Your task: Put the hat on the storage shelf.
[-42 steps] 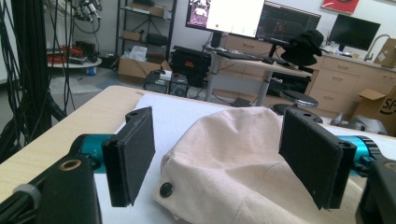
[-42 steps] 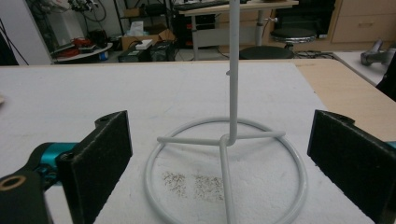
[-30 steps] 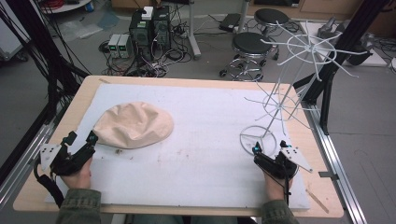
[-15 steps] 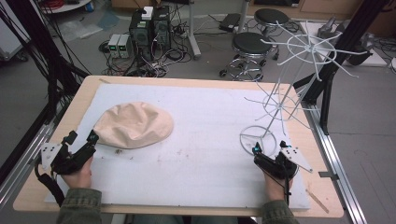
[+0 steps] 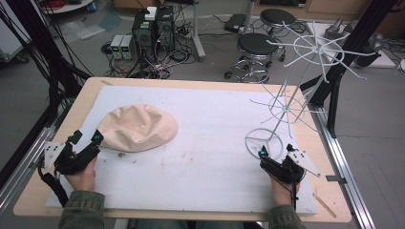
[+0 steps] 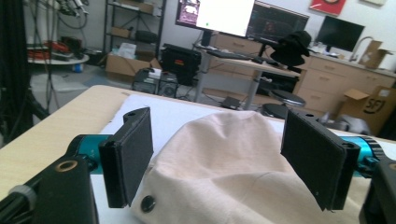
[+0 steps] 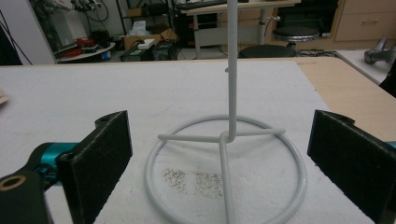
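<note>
Left gripper (image 5: pixel 86 141): jaws spread wide, nothing clamped; beige cloth cap (image 5: pixel 138 127) just ahead at 1 o'clock, near edge between the jaws, contact not discernible.
Right gripper (image 5: pixel 275 153): jaws wide apart, empty; white wire rack (image 5: pixel 286 102) base ring just ahead at 12 o'clock.
Cap location: left half of white foam mat (image 5: pixel 210 157).
Writing: cardboard box (image 6: pixel 369 108) print, illegible.

The cloth hat (image 5: pixel 137 128) is a pale peach-beige, plain and unpatterned, with one small dark snap near its edge. The wire rack (image 5: pixel 286 102) is white all over. Both pairs of tongs, left (image 5: pixel 86 138) and right (image 5: pixel 275 150), are black with teal-blue collars (the pads a matte charcoal). The bench (image 5: pixel 90 86) is light wood under a white foam sheet (image 5: pixel 215 138). The sleeves are olive green.
</note>
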`<state>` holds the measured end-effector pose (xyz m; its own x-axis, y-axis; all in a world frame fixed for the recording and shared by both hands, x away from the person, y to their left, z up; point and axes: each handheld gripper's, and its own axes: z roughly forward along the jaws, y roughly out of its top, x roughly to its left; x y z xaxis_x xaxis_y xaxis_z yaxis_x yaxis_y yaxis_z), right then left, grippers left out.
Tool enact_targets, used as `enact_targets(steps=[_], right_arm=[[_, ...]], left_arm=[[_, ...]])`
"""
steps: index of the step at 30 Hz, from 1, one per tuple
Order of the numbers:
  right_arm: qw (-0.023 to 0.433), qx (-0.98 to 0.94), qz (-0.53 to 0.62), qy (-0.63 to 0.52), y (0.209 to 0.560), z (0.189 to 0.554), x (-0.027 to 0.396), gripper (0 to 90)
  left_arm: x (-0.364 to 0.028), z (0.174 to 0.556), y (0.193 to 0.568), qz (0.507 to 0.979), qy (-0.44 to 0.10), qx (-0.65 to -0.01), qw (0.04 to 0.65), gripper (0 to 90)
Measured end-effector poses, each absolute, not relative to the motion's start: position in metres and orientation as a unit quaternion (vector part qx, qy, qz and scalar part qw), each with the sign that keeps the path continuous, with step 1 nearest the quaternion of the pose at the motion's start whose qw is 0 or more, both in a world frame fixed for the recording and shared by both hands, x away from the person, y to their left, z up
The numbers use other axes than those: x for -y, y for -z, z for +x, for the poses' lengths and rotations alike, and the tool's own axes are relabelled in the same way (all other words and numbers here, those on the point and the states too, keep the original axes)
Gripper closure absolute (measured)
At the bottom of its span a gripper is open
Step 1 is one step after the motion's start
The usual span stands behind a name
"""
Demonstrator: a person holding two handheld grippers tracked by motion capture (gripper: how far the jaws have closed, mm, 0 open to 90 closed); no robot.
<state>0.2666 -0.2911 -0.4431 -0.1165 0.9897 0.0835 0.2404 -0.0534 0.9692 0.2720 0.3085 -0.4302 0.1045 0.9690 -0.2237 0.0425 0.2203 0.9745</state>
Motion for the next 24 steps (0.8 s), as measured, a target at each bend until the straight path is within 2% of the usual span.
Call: enact_targets(steps=[15, 20, 22, 24], right_arm=[[0.386, -0.573, 0.536, -0.485, 0.443, 0.267, 0.29, 5.6], [0.383, -0.575, 0.535, -0.486, 0.443, 0.267, 0.29, 5.6], [0.384, -0.576, 0.535, -0.484, 0.444, 0.267, 0.289, 5.6], [0.386, -0.576, 0.535, -0.483, 0.444, 0.268, 0.289, 5.6]], left_arm=[[-0.305, 0.282, 0.414, 0.498, -0.391, -0.513, 0.58, 27.0], [-0.302, 0.286, 0.405, 0.519, -0.404, -0.489, 0.572, 26.8], [-0.3, 0.287, 0.401, 0.525, -0.41, -0.483, 0.569, 25.8], [-0.298, 0.289, 0.4, 0.521, -0.414, -0.487, 0.566, 20.3]])
